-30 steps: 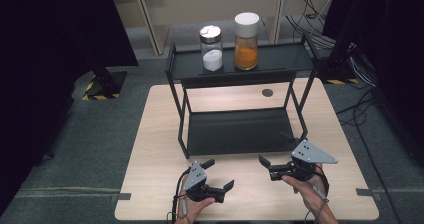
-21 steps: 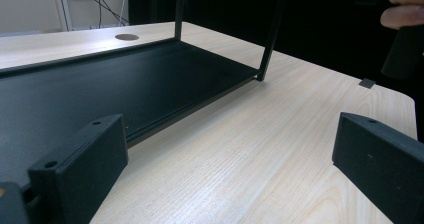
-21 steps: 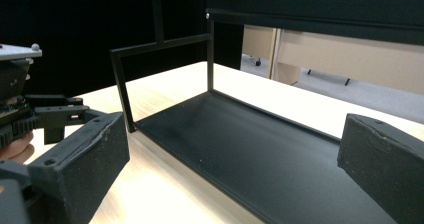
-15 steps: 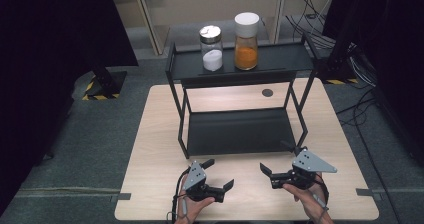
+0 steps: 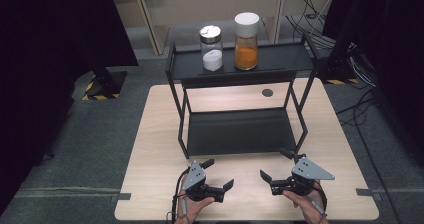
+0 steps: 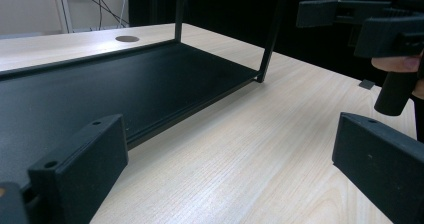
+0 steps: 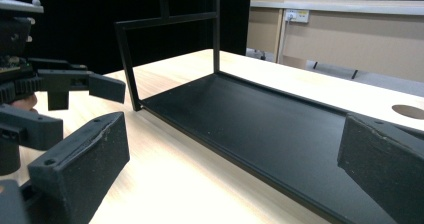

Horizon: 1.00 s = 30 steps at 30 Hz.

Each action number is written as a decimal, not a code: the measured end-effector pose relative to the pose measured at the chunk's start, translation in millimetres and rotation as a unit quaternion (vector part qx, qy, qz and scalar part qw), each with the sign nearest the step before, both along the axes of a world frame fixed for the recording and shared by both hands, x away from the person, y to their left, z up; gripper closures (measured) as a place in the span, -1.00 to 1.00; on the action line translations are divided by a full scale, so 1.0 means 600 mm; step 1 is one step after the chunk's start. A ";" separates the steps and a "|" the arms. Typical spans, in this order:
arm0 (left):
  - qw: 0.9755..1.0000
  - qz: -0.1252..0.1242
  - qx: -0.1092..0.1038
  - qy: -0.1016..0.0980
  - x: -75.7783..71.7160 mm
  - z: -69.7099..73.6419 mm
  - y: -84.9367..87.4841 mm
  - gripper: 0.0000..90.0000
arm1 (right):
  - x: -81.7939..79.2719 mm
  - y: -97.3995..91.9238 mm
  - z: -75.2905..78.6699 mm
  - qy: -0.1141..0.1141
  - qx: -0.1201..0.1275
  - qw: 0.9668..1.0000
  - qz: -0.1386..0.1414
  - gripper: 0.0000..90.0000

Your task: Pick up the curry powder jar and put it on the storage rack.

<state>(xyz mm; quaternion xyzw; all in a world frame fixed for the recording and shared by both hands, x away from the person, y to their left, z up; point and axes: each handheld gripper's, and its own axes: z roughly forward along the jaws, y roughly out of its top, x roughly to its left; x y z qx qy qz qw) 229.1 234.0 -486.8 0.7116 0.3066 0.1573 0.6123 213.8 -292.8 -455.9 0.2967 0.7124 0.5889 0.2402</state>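
A black two-tier metal rack (image 5: 240, 66) stands on the light wooden table (image 5: 160, 134). On its top shelf a glass jar of white powder with a silver lid (image 5: 211, 49) stands left of a taller jar of orange powder with a white lid (image 5: 246, 41). The lower shelf (image 5: 239, 131) is bare. My left gripper (image 5: 219, 173) is open and empty near the table's front edge, just in front of the rack. The right gripper (image 5: 274, 164) is open and empty beside it. In the left gripper view the open jaws (image 6: 230, 169) frame the lower shelf (image 6: 100, 94) and the right gripper (image 6: 360, 19).
A round cable hole (image 5: 267, 92) lies in the table behind the rack. In the right gripper view the left gripper (image 7: 60, 89) hangs at the left, by the rack's front corner post (image 7: 127, 64). Dark curtains and cables surround the table.
The right gripper has drifted a little toward the table's front edge. The left gripper has hardly moved. Both stay open.
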 end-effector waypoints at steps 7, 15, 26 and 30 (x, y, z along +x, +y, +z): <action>1.000 0.000 -0.001 -0.001 0.000 0.001 0.002 -0.99 | -0.003 0.000 -0.006 0.003 -0.002 1.000 0.002 -0.99; 1.000 0.001 -0.001 -0.002 -0.002 0.001 0.002 -0.99 | -0.004 -0.002 -0.013 0.011 -0.003 1.000 0.002 -0.99; 1.000 0.002 -0.002 -0.001 -0.001 0.000 0.002 -0.99 | -0.004 -0.004 -0.020 0.013 0.002 1.000 0.004 -0.99; 1.000 0.002 -0.001 0.001 -0.001 0.000 0.003 -0.99 | -0.004 -0.006 -0.021 0.012 0.006 1.000 0.004 -0.99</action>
